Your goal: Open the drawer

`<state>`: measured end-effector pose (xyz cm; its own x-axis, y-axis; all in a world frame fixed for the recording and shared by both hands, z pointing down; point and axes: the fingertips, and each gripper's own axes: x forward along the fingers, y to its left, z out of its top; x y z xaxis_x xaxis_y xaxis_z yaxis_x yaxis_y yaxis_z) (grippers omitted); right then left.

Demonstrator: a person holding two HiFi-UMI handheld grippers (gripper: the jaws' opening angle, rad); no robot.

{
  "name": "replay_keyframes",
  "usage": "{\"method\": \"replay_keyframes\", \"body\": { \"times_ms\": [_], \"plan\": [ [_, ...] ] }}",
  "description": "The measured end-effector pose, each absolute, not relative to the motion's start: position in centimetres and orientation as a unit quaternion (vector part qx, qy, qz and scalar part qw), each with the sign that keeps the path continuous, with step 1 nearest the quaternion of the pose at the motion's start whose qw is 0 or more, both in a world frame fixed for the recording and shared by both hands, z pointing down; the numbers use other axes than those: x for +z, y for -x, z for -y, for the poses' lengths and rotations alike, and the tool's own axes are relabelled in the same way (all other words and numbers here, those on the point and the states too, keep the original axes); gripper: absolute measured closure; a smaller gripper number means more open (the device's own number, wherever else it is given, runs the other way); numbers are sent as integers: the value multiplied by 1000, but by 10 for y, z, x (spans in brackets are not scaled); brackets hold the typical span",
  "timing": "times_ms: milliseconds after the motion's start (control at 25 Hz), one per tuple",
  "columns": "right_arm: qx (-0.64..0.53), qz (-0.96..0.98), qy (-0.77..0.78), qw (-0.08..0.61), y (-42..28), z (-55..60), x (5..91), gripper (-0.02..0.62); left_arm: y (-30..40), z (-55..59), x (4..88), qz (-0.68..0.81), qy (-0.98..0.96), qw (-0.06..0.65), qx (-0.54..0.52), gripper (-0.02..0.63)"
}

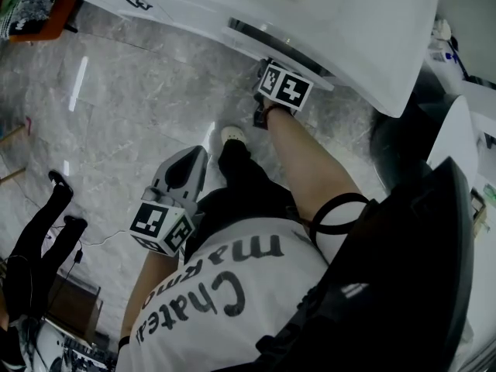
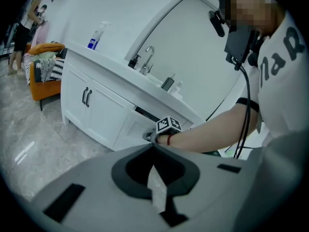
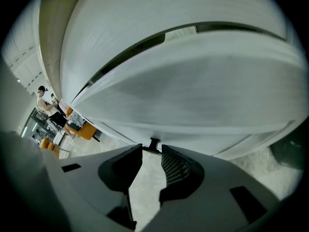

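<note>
The white vanity's drawer front (image 3: 193,81) stands slightly ajar, with a dark slot along its top (image 1: 267,36). Its small black handle (image 3: 154,143) sits right between the tips of my right gripper (image 3: 152,148), which are closed in around it. In the head view that gripper's marker cube (image 1: 284,87) is up against the drawer's lip. My left gripper (image 1: 191,156) hangs lower over the marble floor, well back from the cabinet. Its tips (image 2: 153,148) touch, and nothing is between them.
To the left of the drawer (image 2: 137,127) are cabinet doors with black bar handles (image 2: 87,96). A faucet (image 2: 148,57) and a spray bottle (image 2: 96,35) stand on the counter. Far left are an orange chair (image 2: 46,76) and another person (image 2: 26,28). My shoe (image 1: 232,136) is on the floor.
</note>
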<state>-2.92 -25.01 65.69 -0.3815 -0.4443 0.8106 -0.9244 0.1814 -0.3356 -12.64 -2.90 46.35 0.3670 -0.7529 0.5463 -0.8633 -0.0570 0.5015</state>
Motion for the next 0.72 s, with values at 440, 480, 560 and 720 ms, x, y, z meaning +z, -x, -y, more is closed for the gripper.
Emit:
{"method": "replay_keyframes", "body": {
  "times_ms": [440,480,560,720],
  "plan": [
    [434,709,-466,302,32,217,660,465,125,42,464,553,-730,397,58,604],
    [436,709,-463,306,33,212,661,465,125,43,463,552,-731,396,59,603],
    [439,707,-457,313,34,201,662,465,126,43,463,552,-732,394,60,604],
    [443,706,-453,317,35,187,663,465,131,43,461,555,-731,393,58,604]
  ]
}}
